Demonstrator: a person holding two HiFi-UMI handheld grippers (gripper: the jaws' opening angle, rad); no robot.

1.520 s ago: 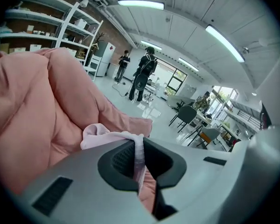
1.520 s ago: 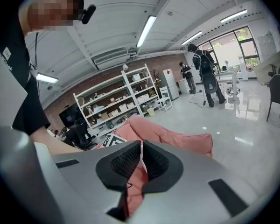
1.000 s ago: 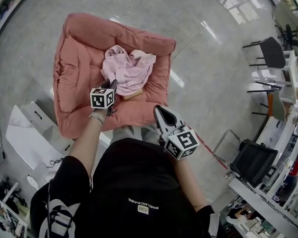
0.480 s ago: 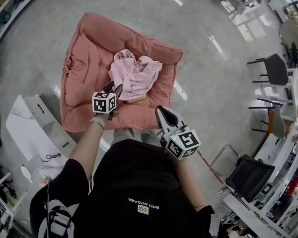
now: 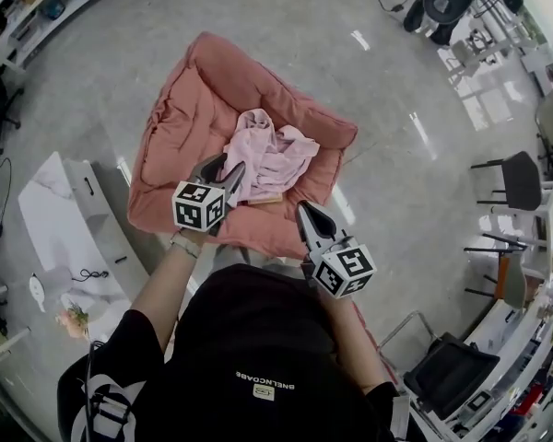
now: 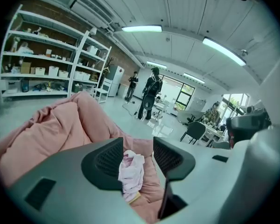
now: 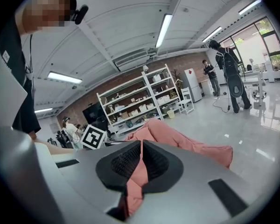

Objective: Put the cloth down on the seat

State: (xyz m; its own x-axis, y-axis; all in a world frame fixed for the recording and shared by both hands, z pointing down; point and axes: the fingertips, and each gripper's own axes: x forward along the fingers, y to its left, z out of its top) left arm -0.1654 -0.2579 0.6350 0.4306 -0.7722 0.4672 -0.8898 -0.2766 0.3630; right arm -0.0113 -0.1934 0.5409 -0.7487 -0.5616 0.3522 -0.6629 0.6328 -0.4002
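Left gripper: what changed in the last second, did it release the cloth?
The left gripper let go of the cloth; its fingers are opening, with nothing gripped between them. The cloth stays heaped on the seat; the right gripper stays shut, off it.

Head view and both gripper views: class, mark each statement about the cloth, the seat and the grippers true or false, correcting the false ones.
1. The pink cloth lies crumpled on the salmon cushioned seat. True.
2. The left gripper clamps the cloth. False: its jaws are apart and opening, and the cloth seen between them lies on the seat, unpressed.
3. The right gripper has its jaws together. True.
4. The seat stands on a table. False: it sits on the glossy grey floor.
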